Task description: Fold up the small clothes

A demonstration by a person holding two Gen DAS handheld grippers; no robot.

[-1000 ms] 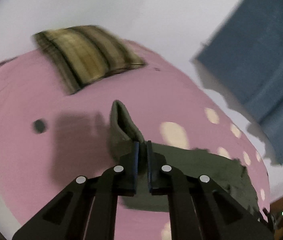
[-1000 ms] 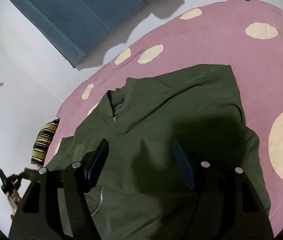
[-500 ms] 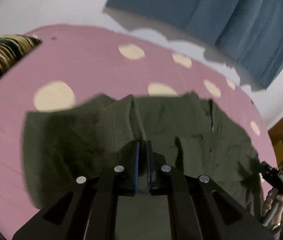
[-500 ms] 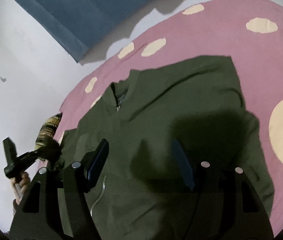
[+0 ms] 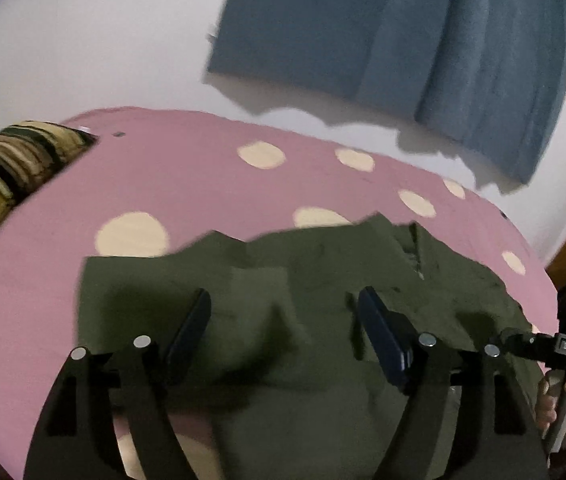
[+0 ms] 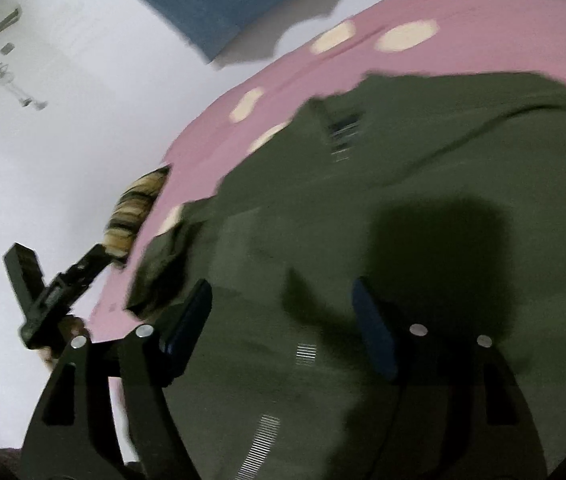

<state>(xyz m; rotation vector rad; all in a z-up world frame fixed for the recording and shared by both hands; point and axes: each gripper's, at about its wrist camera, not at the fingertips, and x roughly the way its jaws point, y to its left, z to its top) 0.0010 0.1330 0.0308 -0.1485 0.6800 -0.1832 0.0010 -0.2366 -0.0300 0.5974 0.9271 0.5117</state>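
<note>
both grippers spread, over olive jacket (image 5: pixel 315 280)

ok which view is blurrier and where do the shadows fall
Right wrist view is blurrier, with smeared streaks across the dark olive green zip jacket; a heavy gripper shadow sits on it. Left wrist view is sharper; softer shadows fall on the jacket and behind the blue curtain.

A pink bed (image 5: pixel 211 184) with cream dots carries a dark green jacket (image 5: pixel 323 280) and, well apart, a striped cushion (image 5: pixel 15 168).
</note>
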